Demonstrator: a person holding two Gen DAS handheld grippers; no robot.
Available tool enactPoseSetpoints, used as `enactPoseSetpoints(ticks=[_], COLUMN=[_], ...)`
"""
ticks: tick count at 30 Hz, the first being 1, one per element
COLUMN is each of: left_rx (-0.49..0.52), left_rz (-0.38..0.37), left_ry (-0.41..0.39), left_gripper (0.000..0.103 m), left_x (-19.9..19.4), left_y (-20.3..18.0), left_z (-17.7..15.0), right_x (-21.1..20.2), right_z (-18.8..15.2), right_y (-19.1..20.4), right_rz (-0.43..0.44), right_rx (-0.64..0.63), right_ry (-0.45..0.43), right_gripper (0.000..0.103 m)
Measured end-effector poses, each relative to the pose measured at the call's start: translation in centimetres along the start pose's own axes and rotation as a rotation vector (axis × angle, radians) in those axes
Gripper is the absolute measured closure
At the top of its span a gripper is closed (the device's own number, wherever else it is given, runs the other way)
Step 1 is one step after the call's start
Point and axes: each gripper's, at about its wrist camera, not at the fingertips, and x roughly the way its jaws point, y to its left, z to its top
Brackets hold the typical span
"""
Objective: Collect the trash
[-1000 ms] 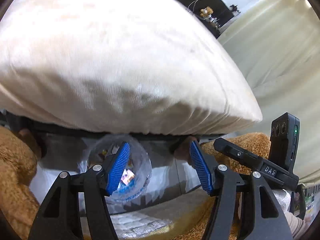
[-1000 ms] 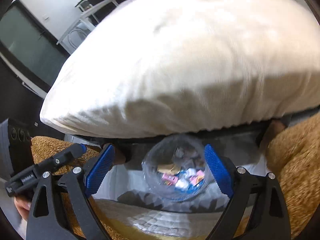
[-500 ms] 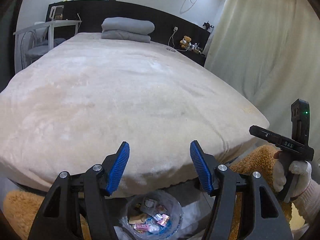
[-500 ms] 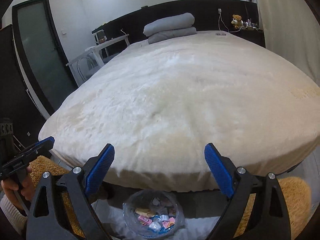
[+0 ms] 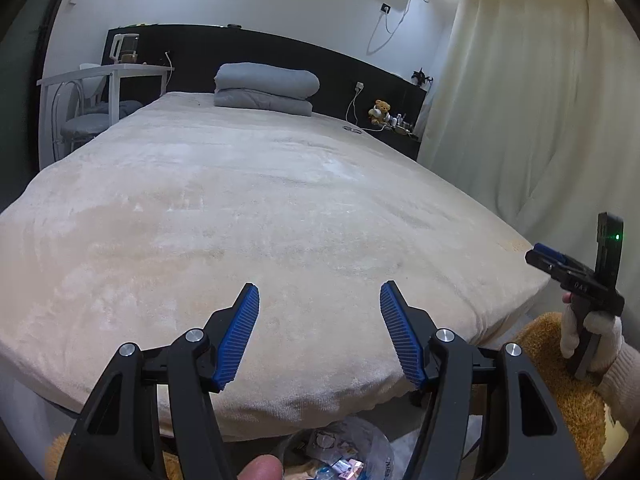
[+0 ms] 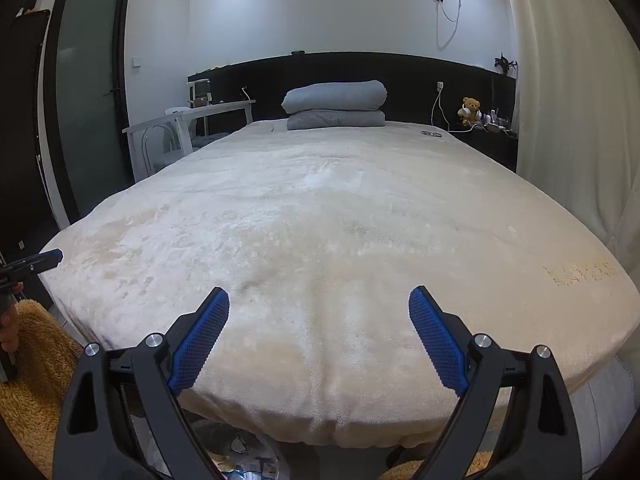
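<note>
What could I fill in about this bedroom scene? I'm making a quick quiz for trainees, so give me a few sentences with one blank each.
1. The folded grey blanket lies at the ___ of the bed.
2. Between the blue pads of the right gripper there is ___.
3. The small teddy bear sits to the ___ of the blanket in the right wrist view.
4. The clear bag of trash sits on the floor at the ___ of the bed.

Missing words: head; nothing; right; foot

Trash bowl [image 5: 340,456] below bed [image 5: 280,220] edge
</note>
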Motion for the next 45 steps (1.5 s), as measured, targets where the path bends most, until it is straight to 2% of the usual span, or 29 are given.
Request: enactPoseSetpoints(ticks=[2, 3, 7, 10, 11, 18, 27, 45], left_rx=[-0.016, -0.009, 0.010, 0.022, 0.031, 0.112, 0.117, 0.123], left_rz=[-0.003, -0.004, 0.000, -0.006, -0.010, -0.004, -0.005, -0.001], left_ry=[-0.017, -0.028, -0.035, -0.022, -0.015, 0.015, 0.017, 0.014], left_gripper=[0.034, 0.026, 0.021, 0.006, 0.006, 0.006, 0.006, 0.006], left_x=[-0.2, -0.5, -0.7, -0.4, -0.3, 0.7, 0.8, 0.8], left_y=[0.2, 0.0, -0.5, -0.9, -1.1, -2.7, -3.0, -3.0], left_z=[-0.2, -0.3, -0.3, -0.4, -0.5, -1.0, -1.1, -1.2], right_x=[0.4, 0.2, 0.1, 0.1, 0.0, -0.4, -0.5, -0.3], right_z=[-0.6, -0.7, -1.1, -1.0, -1.0, -1.0, -1.0, -1.0], right_y=[0.5, 0.9, 2.5, 2.7, 2.7, 2.7, 3.1, 3.4], right_rz=[0.017, 0.017, -0.011, 0.001, 0.006, 0.041, 0.088, 0.082], right_rx=[-0.007, -0.024, -0.085, -0.094, -0.091, -0.085, -0.094, -0.109], right_ry=[0.009, -0.007, -0.027, -0.035, -0.039, -0.055, -0.054, -0.051], right_gripper=[0.013, 0.013, 0.013, 0.011, 0.004, 0.005, 0.005, 0.005])
